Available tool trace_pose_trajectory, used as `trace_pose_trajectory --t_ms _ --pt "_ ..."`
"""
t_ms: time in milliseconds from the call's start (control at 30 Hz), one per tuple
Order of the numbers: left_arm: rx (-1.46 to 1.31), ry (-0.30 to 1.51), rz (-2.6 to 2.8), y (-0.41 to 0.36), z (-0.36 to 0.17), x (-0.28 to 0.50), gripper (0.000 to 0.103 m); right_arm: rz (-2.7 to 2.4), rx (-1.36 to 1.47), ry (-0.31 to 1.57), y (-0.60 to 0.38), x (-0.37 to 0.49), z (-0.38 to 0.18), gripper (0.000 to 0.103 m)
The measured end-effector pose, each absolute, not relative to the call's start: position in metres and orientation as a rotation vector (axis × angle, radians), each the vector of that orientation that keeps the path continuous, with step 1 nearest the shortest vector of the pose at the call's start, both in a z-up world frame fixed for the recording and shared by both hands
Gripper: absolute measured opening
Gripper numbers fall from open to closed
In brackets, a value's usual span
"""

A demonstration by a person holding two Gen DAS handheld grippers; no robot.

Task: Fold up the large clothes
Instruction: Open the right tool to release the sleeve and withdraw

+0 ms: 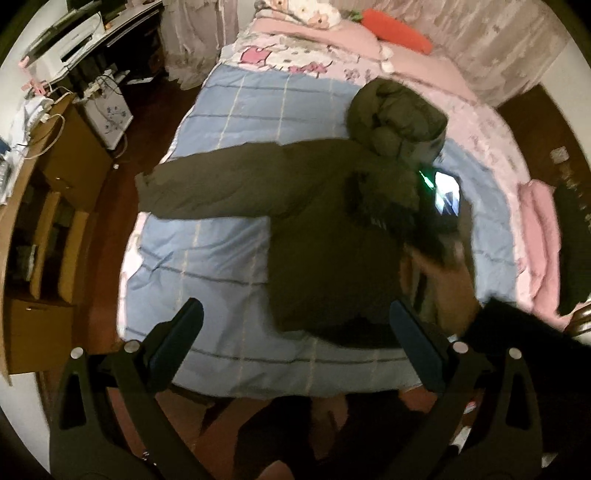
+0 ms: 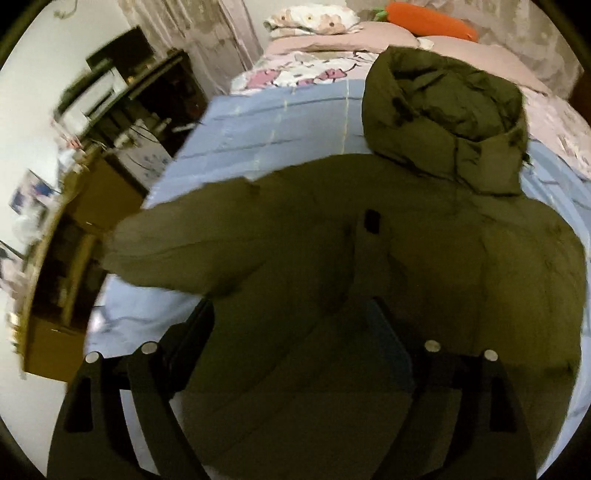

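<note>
A dark olive hooded puffer jacket [image 1: 325, 229] lies on the blue checked quilt [image 1: 229, 122] of a bed, hood toward the pillows, one sleeve stretched out to the left. My left gripper [image 1: 295, 325] is open and empty, held above the jacket's hem near the foot of the bed. The right gripper shows in the left wrist view as a blurred dark unit with a lit screen [image 1: 443, 199] over the jacket's right side. In the right wrist view the jacket [image 2: 369, 277] fills the frame and my right gripper [image 2: 295, 317] is open just above its body, holding nothing.
Pink bedding and pillows [image 1: 332, 33] with an orange carrot cushion [image 1: 399, 27] lie at the head. A folded pink blanket [image 1: 539, 236] sits at the bed's right edge. A wooden desk [image 1: 48, 206] and a shelf with a printer [image 1: 70, 40] stand left of the bed.
</note>
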State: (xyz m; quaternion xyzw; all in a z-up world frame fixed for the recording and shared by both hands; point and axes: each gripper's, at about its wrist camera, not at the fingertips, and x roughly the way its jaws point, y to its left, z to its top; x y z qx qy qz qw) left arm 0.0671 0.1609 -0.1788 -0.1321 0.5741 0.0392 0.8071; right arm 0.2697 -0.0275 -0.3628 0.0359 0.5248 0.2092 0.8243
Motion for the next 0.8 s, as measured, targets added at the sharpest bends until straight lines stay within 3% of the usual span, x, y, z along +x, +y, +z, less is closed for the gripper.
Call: trace_pose_trajectory --t_ms 133,233,400,567,800 --pt "-0.332 1.175 0.064 0.164 -0.162 0.084 0.101 0.356 0.134 1.073 -0.067 0.23 -0.274 0.085" --pt "-0.339 1.129 0.063 0.163 -0.145 0.096 0.101 0.246 0.14 0.978 -0.101 0.2 -0.187 0.095" --pt "-0.314 1.099 0.046 0.151 -0.127 0.114 0.101 0.135 0.079 0.914 -0.127 0.165 -0.084 0.096" --pt "-0.241 1.077 0.028 0.125 -0.11 0.127 0.101 0.044 0.039 0.929 -0.145 0.142 -0.038 0.096" --pt "-0.13 1.054 0.026 0.091 -0.093 0.139 0.101 -0.051 0.087 0.941 -0.182 0.121 -0.028 0.099"
